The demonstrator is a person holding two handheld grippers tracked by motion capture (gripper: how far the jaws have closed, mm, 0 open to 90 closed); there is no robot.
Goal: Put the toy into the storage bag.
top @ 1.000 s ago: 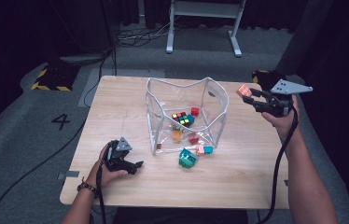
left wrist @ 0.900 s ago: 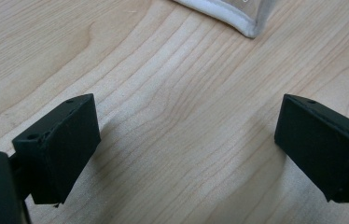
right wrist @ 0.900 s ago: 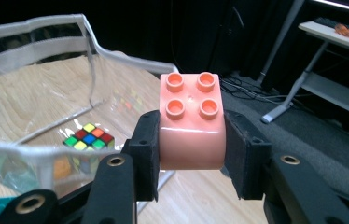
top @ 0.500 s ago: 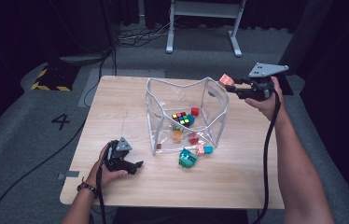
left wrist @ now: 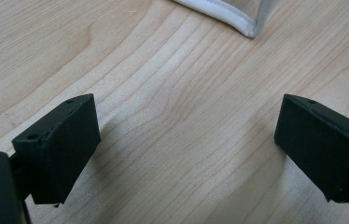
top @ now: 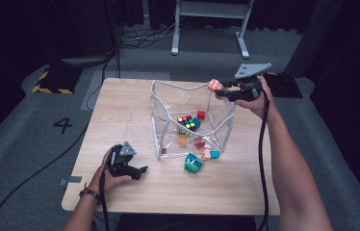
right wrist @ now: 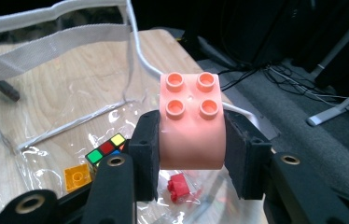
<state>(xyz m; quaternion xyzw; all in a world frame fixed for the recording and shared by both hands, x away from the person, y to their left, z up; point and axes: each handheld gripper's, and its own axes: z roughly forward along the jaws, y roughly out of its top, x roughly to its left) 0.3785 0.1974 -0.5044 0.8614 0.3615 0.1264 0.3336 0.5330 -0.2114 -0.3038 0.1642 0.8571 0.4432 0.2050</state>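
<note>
- The right gripper [top: 220,91] has its fingers clamped on a pink brick [top: 214,85], above the clear bag's [top: 168,98] rim.
- The left gripper [top: 139,171] rests on the surface [top: 120,110], fingers open and empty.

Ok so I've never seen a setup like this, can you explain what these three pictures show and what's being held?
A person sits at a wooden table with a handheld two-jaw gripper in each hand. One picture looks down from above; the other two come from cameras riding on the grippers. The right gripper is shut on a pink toy brick above the rim of a clear plastic bag that holds a puzzle cube and small bricks. A teal toy lies on the table in front of the bag. The left gripper rests on the table, open and empty.
</note>
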